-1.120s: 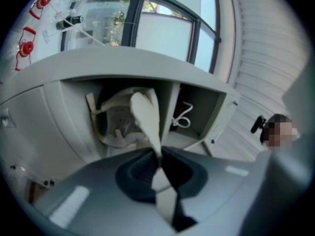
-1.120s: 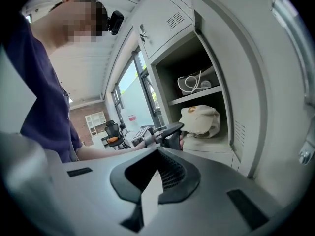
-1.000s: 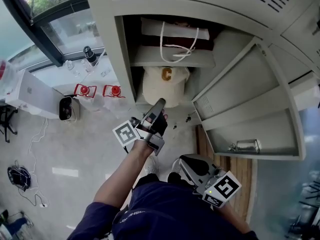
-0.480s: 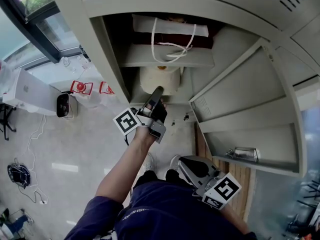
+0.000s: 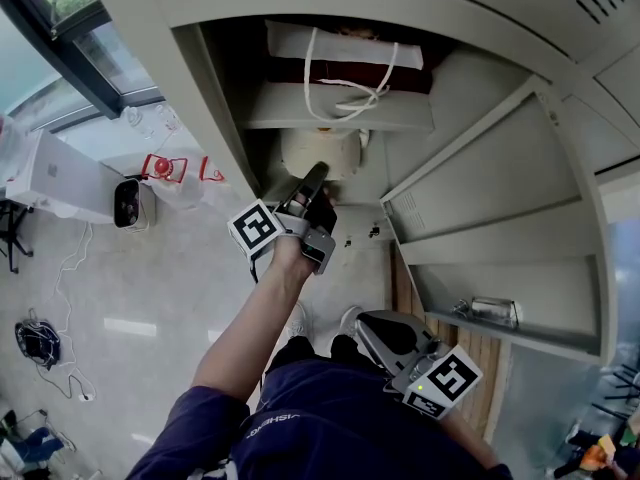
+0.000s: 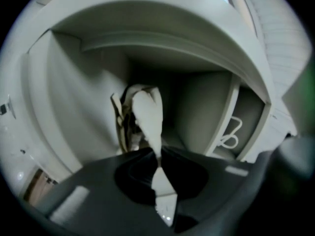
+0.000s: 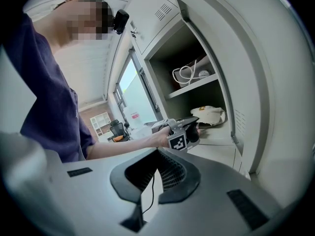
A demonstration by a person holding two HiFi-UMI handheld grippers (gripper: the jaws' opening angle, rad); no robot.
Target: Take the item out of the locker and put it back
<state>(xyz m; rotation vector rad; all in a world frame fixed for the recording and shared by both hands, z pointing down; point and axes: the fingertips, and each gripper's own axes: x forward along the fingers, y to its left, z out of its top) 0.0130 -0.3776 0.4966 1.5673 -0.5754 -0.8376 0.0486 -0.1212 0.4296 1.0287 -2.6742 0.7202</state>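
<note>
The left gripper [image 6: 160, 160] is pinched almost shut on the cloth edge of a cream baseball cap [image 6: 146, 113] in the lower compartment of the locker [image 5: 205, 108]. The cap looks light, soft and floppy, so its stiffer brim probably offers the surest hold. The right gripper [image 7: 158, 149] is closed and empty.

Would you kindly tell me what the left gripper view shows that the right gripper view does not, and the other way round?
Only the left gripper view shows the left gripper's jaws closed on the cream cap's edge, close up. Only the right gripper view shows the person's arm, the window and that gripper's marker cube. Both show the open locker, its shelf and the white bag handles above it.
</note>
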